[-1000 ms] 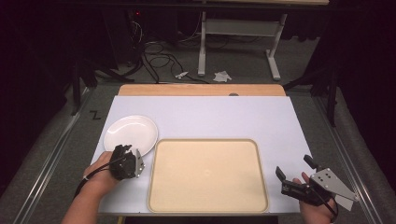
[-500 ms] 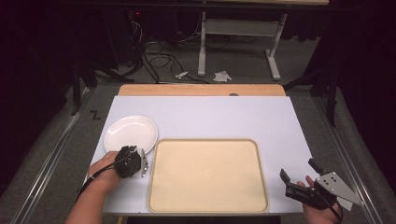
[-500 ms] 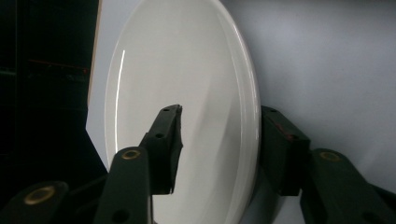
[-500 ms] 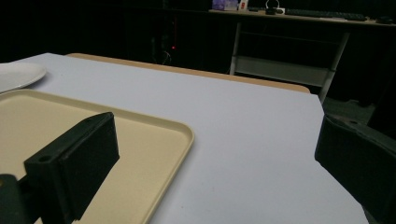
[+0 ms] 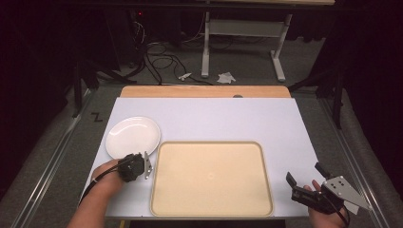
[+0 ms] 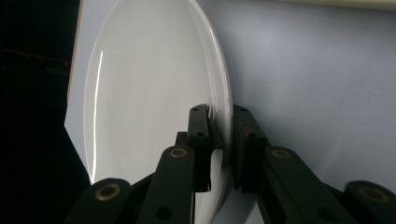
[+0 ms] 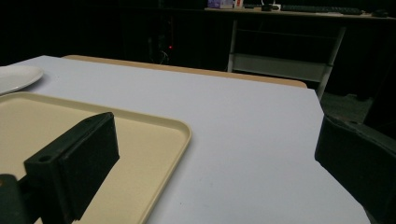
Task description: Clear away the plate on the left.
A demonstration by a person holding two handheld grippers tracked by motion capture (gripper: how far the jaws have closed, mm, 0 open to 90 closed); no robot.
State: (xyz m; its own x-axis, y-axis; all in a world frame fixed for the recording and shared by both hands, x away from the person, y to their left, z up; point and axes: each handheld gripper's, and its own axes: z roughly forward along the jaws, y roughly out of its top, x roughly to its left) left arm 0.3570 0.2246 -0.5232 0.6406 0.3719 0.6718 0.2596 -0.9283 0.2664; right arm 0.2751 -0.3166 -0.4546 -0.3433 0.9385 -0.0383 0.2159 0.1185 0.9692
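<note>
A white plate [image 5: 132, 135] lies on the left of the pale table [image 5: 214, 118], beside a beige tray [image 5: 211, 144]. My left gripper [image 5: 142, 159] reaches the plate's near rim from the front. In the left gripper view the gripper [image 6: 222, 140] has one pad [image 6: 201, 135] above the plate [image 6: 149, 93] rim and the other below it. These jaws have just been closing and now pinch the rim. My right gripper [image 5: 304, 173] hovers open at the table's front right corner, holding nothing. Its view shows the gripper [image 7: 215, 154] wide apart over the tray's [image 7: 182, 135] corner.
The tray takes up the table's front middle and holds nothing. A wooden strip [image 5: 204, 91] runs along the table's far edge. Beyond it, cables [image 5: 157, 57] and a white desk frame [image 5: 242, 28] stand on the dark floor.
My left gripper's jaws have come together on the plate's near rim. The right hand has sunk slightly toward the front edge.
</note>
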